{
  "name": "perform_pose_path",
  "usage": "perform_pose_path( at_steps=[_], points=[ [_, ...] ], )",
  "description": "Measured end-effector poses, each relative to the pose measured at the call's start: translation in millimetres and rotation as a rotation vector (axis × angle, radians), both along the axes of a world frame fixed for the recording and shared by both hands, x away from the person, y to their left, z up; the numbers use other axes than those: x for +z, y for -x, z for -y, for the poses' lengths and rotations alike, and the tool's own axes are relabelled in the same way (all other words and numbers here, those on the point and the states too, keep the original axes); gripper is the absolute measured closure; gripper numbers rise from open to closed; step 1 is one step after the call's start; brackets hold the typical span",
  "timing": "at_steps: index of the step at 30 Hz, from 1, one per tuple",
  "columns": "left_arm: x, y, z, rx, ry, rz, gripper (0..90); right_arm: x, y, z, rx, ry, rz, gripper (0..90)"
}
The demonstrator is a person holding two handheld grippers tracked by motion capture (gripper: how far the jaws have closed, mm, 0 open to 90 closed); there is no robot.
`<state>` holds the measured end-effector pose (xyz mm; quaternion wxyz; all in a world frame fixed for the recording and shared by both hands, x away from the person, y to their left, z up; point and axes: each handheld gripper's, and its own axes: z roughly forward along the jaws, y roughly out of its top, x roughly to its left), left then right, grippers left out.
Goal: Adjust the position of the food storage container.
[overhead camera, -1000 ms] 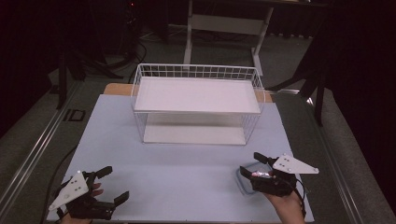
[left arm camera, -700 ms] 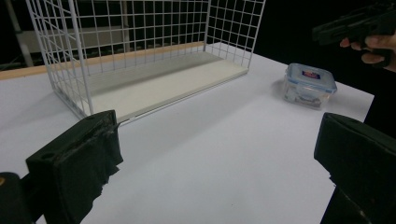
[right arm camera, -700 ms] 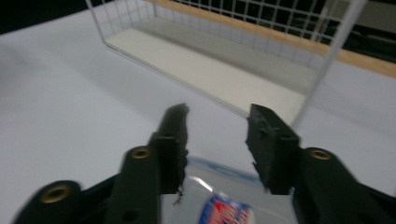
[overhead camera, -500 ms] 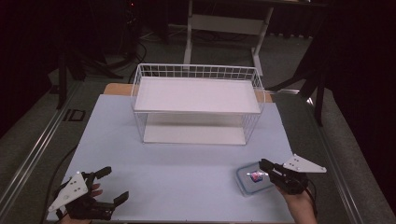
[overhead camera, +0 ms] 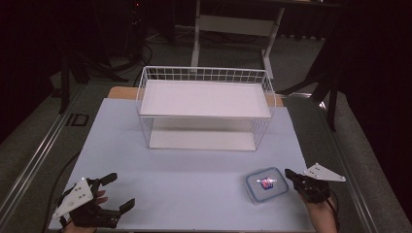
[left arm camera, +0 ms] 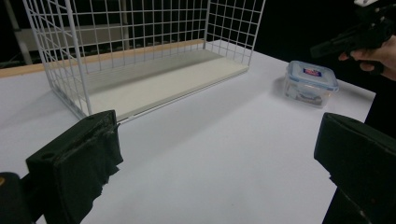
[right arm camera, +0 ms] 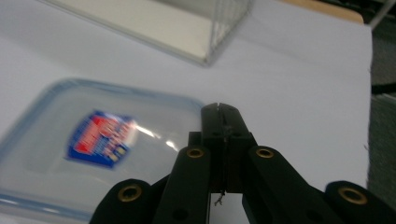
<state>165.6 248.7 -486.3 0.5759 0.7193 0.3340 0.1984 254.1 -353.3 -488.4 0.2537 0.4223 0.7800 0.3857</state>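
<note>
Hard to read the printing on the red and blue label of the lidded container (overhead camera: 266,185); blurred in the right gripper view, tiny from above. Cut off at the bottom edge of the high view: both forearms.

Right tongs (overhead camera: 290,173) clenched, jaws pressed flat together with nothing between them, having just been closing. Tip poised at the container's right edge; touching or just clear, cannot tell. Container sitting on the worktop (overhead camera: 194,194) near the front right, well apart from the wire basket (overhead camera: 204,109).

Left tongs (overhead camera: 121,191) released, jaws spread wide and holding nothing, low over the front left corner of the worktop.

Right hand (overhead camera: 320,213) reaching in from the near edge, pointing left towards the container. Left hand (overhead camera: 97,201) wrapped round its grip, pointing right.
</note>
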Motion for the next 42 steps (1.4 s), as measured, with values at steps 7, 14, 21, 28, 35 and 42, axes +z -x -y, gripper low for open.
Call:
perform_pose_path(
  at_steps=[7, 14, 21, 28, 35, 42],
  points=[
    [-0.4, -2.0, 1.6, -0.006, -0.005, -0.002, 1.4, -18.5, 5.0, 14.9, -0.040, 0.006, -0.052, 90.0],
    [-2.2, -3.6, 3.7, -0.014, -0.017, -0.002, 1.4, -33.9, 12.8, 16.0, -0.019, 0.009, -0.115, 90.0],
    [-3.2, -4.9, 4.3, -0.018, -0.016, -0.008, 1.4, -38.1, 15.7, 10.0, -0.001, -0.003, -0.141, 90.0],
    [-3.3, -5.8, 5.8, -0.024, -0.022, -0.009, 1.4, -37.5, 16.6, -3.5, 0.044, -0.013, -0.149, 90.0],
    [-3.4, -6.8, 8.5, -0.032, -0.028, -0.009, 1.4, -38.3, 11.6, -24.2, 0.105, 0.002, -0.177, 90.0],
    [-3.2, -6.1, 9.6, -0.033, -0.030, -0.008, 1.4, -38.5, 8.2, -47.9, 0.172, 0.001, -0.202, 90.0]
  ],
)
